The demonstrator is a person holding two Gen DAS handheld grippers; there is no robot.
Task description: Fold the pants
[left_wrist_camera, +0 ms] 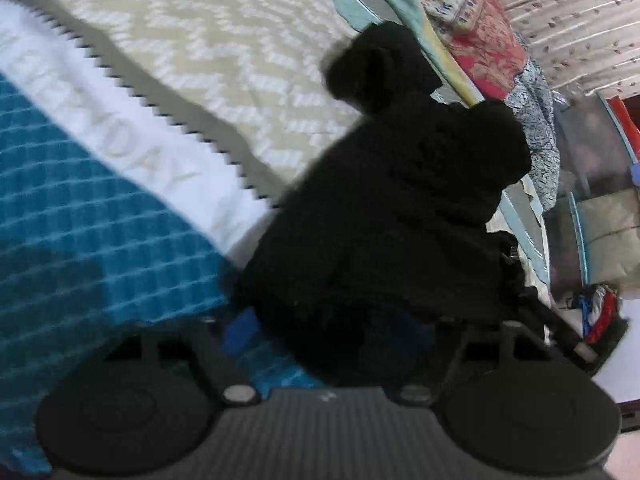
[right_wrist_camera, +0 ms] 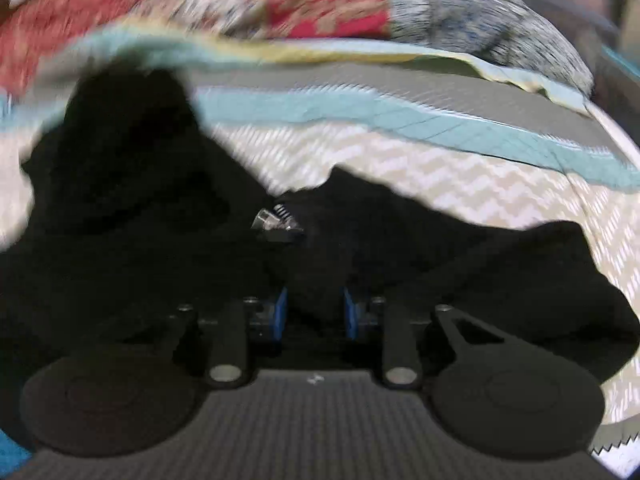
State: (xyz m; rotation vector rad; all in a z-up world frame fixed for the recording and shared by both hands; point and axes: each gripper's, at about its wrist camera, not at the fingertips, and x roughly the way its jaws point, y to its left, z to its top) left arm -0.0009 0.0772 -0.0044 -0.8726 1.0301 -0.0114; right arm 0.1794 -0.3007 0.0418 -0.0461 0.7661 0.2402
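Observation:
The black pants (left_wrist_camera: pixel 400 200) lie in a bunched heap on the bed, right in front of my left gripper (left_wrist_camera: pixel 328 332). Its jaws stand apart. One blue pad (left_wrist_camera: pixel 240 332) shows bare at the heap's left edge, and the cloth hides the other finger. In the right wrist view the pants (right_wrist_camera: pixel 120 220) spread from the left across the front. My right gripper (right_wrist_camera: pixel 316 308) has a fold of the black cloth filling the narrow gap between its blue pads (right_wrist_camera: pixel 282 312). A small metal part (right_wrist_camera: pixel 276 224) pokes out of the heap just beyond.
A beige zigzag bedspread (left_wrist_camera: pixel 220 40) covers the bed. A blue waffle towel (left_wrist_camera: pixel 80 220) with a white lettered band lies at the left. Patterned red and blue cloths (right_wrist_camera: pixel 320 4) are piled along the far side, past a teal blanket edge (right_wrist_camera: pixel 360 112).

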